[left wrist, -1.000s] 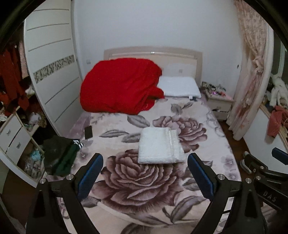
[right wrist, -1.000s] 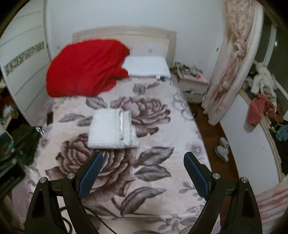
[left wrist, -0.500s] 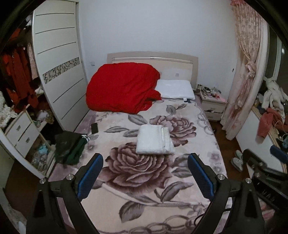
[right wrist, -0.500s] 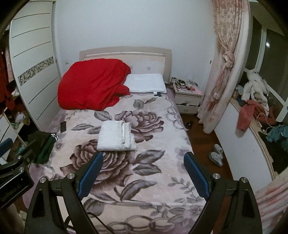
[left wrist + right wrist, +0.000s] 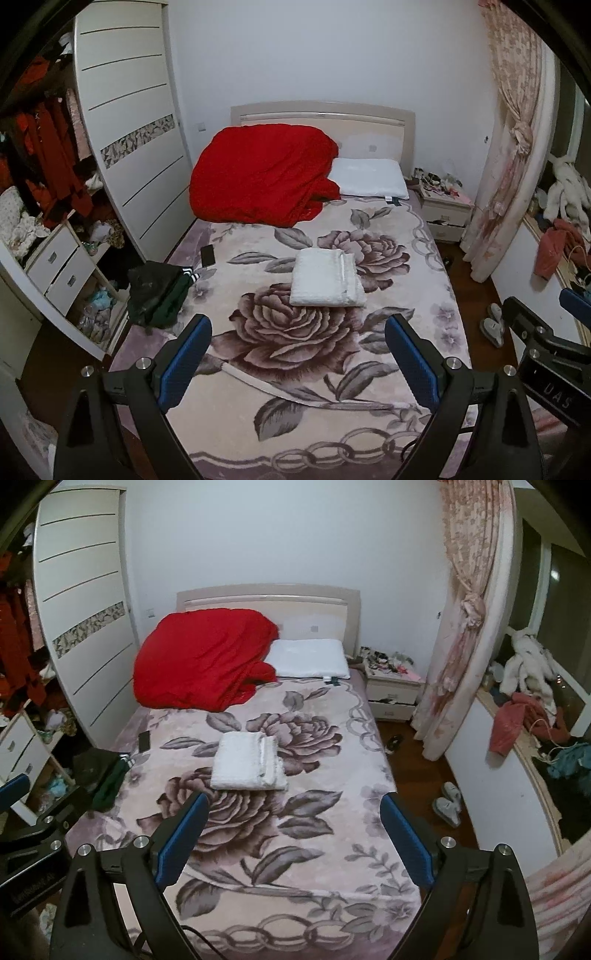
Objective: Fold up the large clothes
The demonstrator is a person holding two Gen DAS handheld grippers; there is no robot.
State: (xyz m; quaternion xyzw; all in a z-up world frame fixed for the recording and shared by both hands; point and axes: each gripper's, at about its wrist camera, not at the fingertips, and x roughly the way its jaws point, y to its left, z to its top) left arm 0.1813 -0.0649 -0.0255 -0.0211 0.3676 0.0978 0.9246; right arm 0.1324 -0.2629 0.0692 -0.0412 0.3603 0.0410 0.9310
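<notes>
A white garment [image 5: 327, 278] lies folded into a neat rectangle in the middle of the bed [image 5: 369, 373], which is covered by a pink blanket with large rose prints. It also shows in the right wrist view [image 5: 247, 762]. My left gripper [image 5: 297, 354] is open and empty, held high over the foot of the bed, well short of the garment. My right gripper [image 5: 293, 832] is open and empty too, at about the same height and distance. The right gripper's body shows at the right edge of the left wrist view [image 5: 546, 354].
A red duvet [image 5: 262, 177] and a white pillow [image 5: 369, 179] lie at the headboard. A dark green garment [image 5: 159, 291] and a phone [image 5: 208, 254] lie at the bed's left edge. A wardrobe [image 5: 129, 147] stands left, a nightstand [image 5: 445, 210], curtain and slippers [image 5: 491, 325] right.
Both grippers have pulled back and up from the bed, so the folded white garment looks smaller and farther away. The garment has not moved. Both grippers stay open.
</notes>
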